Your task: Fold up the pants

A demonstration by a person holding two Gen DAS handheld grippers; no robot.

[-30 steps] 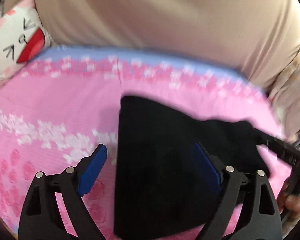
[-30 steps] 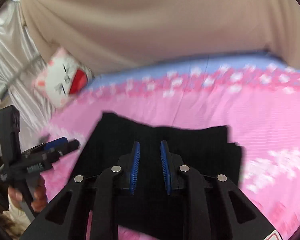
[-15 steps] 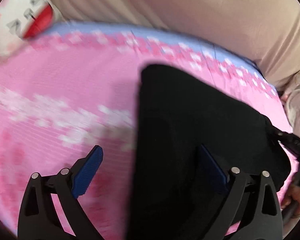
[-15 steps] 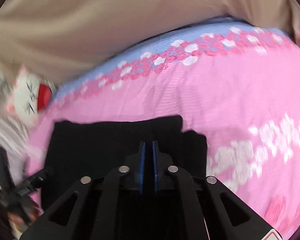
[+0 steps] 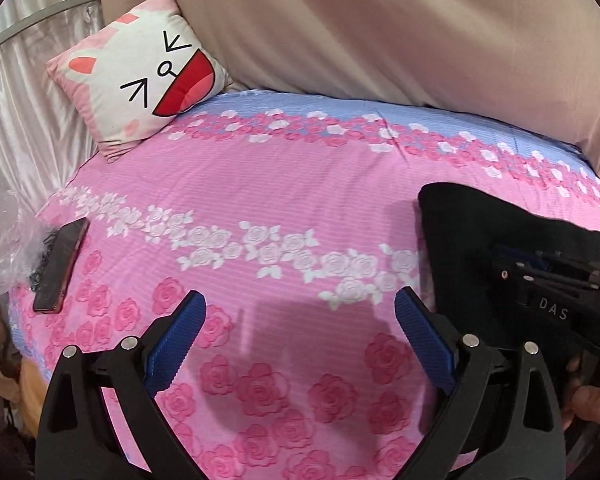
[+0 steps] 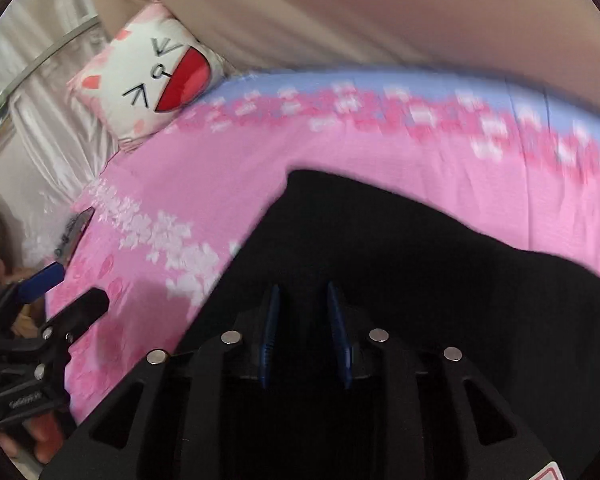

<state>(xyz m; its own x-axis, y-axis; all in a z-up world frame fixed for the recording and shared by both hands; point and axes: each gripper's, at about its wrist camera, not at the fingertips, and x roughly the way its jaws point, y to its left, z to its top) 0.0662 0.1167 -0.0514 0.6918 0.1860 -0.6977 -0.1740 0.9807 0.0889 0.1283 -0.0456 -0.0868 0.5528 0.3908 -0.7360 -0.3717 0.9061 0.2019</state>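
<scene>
The folded black pants [image 6: 400, 264] lie on the pink rose-printed bedsheet [image 5: 260, 184], near its right side. The left gripper [image 5: 300, 336] hangs over bare sheet with its blue-padded jaws spread wide and empty, the pants just to its right. The right gripper [image 6: 302, 332] sits above the pants, jaws narrow and opening, with only dark cloth visible behind the gap. A cat-face cushion [image 5: 140, 76] leans against the beige headboard [image 5: 380, 28]; a dark phone [image 5: 60, 266] rests at the left edge beside crinkled clear plastic [image 5: 4, 248].

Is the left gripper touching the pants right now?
Apart. In the left wrist view the left gripper is open over bare pink bedsheet, and the black pants lie off to its right, nothing between the fingers.
</scene>
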